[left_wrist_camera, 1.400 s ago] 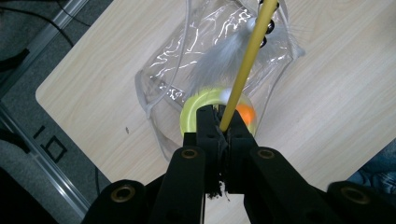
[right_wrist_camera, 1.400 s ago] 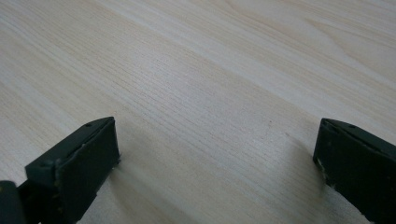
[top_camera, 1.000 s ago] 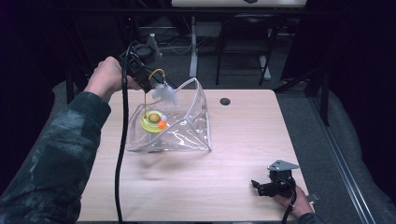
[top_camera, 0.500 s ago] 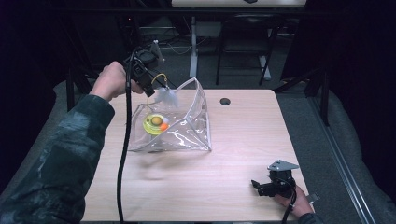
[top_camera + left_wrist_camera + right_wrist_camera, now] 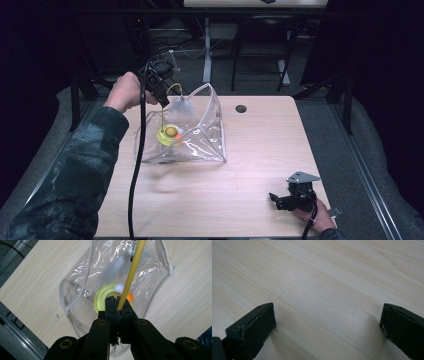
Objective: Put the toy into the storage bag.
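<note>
A clear plastic pouch (image 5: 200, 145) lies open on the wooden table (image 5: 260, 150), left of centre. Inside it sit a yellow ring toy (image 5: 164, 137) and an orange ball (image 5: 178, 135). My left gripper (image 5: 162, 97) hangs over the pouch's far left rim, shut on a thin yellow wand (image 5: 132, 267) with a grey feather tuft (image 5: 182, 105) at its end. In the left gripper view the wand runs from the gripper (image 5: 117, 300) down into the pouch (image 5: 75, 290), over the ring (image 5: 102, 293). My right gripper (image 5: 274, 199) rests open on the table at the front right, nothing between its jaws (image 5: 327, 322).
A small black round grommet (image 5: 241, 108) is set in the table's far edge, right of the pouch. Desk legs and cables stand on the dark floor behind the table. Bare wood (image 5: 324, 277) spreads in front of the right gripper.
The left gripper with the wand has shifted a little to the right and the feather has sunk lower over the pouch. The right gripper has not moved.
</note>
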